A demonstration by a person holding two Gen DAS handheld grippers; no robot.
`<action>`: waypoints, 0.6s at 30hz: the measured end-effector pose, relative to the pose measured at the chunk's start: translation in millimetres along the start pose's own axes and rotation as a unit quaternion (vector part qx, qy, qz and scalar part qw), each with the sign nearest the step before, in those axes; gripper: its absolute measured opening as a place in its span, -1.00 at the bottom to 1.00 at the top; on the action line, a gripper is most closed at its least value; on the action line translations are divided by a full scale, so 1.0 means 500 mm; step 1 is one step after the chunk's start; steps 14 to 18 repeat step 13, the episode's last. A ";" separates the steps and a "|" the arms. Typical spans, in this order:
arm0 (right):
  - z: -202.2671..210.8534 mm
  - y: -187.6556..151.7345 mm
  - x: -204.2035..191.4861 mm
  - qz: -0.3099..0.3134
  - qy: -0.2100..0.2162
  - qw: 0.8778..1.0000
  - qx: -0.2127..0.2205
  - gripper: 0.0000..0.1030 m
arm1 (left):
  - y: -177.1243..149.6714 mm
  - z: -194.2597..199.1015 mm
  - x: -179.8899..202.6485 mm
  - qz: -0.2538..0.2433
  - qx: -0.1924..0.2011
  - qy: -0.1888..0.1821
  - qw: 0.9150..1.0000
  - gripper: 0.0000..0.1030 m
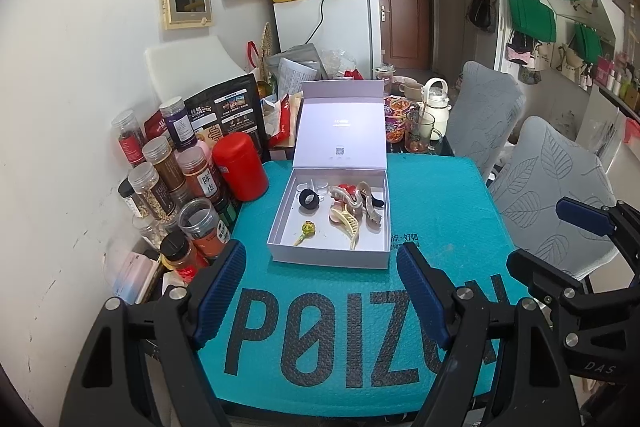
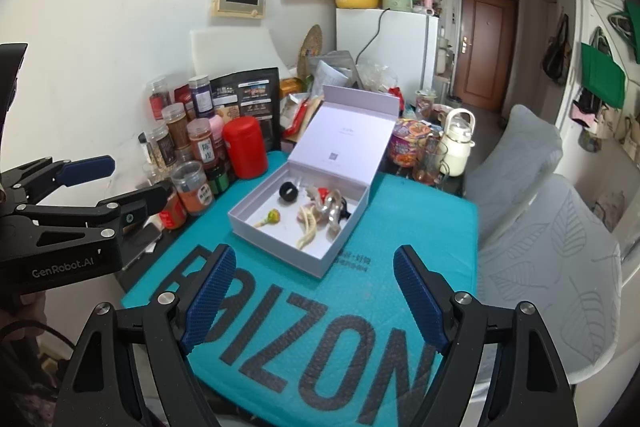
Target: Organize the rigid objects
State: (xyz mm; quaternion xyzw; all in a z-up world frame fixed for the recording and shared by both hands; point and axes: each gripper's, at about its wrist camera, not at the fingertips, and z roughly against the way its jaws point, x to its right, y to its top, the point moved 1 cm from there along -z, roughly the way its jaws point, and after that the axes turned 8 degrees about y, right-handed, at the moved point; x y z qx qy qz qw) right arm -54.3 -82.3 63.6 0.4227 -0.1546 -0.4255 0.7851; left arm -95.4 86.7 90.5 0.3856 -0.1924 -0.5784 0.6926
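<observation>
A pale lilac box (image 1: pixel 280 215) (image 2: pixel 336 263) stands on the teal mat with its lid (image 1: pixel 340 131) (image 2: pixel 344 139) propped upright. Inside lie hair claw clips (image 1: pixel 352 215) (image 2: pixel 320 215), a black ring (image 1: pixel 309 200) (image 2: pixel 288 193) and a yellow-green hair pin (image 1: pixel 306 231) (image 2: pixel 270 218). My left gripper (image 1: pixel 320 291) hovers open over the mat just in front of the box, nothing between its blue pads. My right gripper (image 2: pixel 310 291) is open too, near the box's front corner, and holds nothing. Each gripper appears at the edge of the other's view.
Spice jars (image 1: pixel 160 171) (image 2: pixel 188 147) and a red canister (image 1: pixel 240 167) (image 2: pixel 245 147) crowd the mat's left side by the wall. Behind the box are snack bags, a noodle cup, a glass mug (image 1: pixel 420 135) and a white kettle (image 2: pixel 458 143). Grey-covered chairs (image 1: pixel 552 187) (image 2: pixel 548 235) stand to the right.
</observation>
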 end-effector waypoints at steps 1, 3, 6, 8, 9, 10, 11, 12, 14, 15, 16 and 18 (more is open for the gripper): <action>0.001 0.000 -0.001 -0.001 -0.001 1.000 -0.001 0.60 | -0.001 0.000 0.001 -0.001 0.000 -0.001 1.000 0.52; 0.001 -0.002 -0.001 -0.003 -0.001 1.000 -0.003 0.60 | -0.001 -0.002 0.003 0.000 -0.004 -0.005 1.000 0.52; 0.002 -0.004 0.000 -0.007 -0.002 1.000 -0.004 0.60 | -0.001 -0.004 0.005 0.002 -0.006 -0.009 1.000 0.52; 0.003 -0.004 0.000 -0.009 -0.003 1.000 -0.003 0.60 | -0.001 -0.005 0.006 0.002 -0.007 -0.009 1.000 0.52; 0.003 -0.004 0.001 -0.010 -0.004 1.000 -0.003 0.60 | -0.001 -0.005 0.005 0.002 -0.007 -0.009 1.000 0.52; 0.003 -0.004 0.001 -0.011 -0.004 1.000 -0.004 0.60 | -0.001 -0.005 0.006 0.002 -0.007 -0.010 1.000 0.52; 0.003 -0.005 0.002 -0.012 -0.005 1.000 -0.004 0.60 | -0.002 -0.006 0.006 0.003 -0.007 -0.012 1.000 0.52; 0.001 -0.005 0.001 -0.013 -0.006 1.000 -0.004 0.60 | -0.002 -0.007 0.007 0.003 -0.008 -0.014 1.000 0.52; 0.000 -0.005 0.002 -0.014 -0.006 1.000 -0.005 0.60 | -0.003 -0.009 0.008 0.003 -0.009 -0.015 1.000 0.52; 0.000 -0.005 0.002 -0.014 -0.006 1.000 -0.005 0.60 | -0.003 -0.009 0.008 0.003 -0.009 -0.015 1.000 0.52; 0.000 -0.005 0.002 -0.014 -0.006 1.000 -0.005 0.60 | -0.003 -0.009 0.008 0.003 -0.009 -0.015 1.000 0.52; 0.000 -0.005 0.002 -0.014 -0.006 1.000 -0.005 0.60 | -0.003 -0.009 0.008 0.003 -0.009 -0.015 1.000 0.52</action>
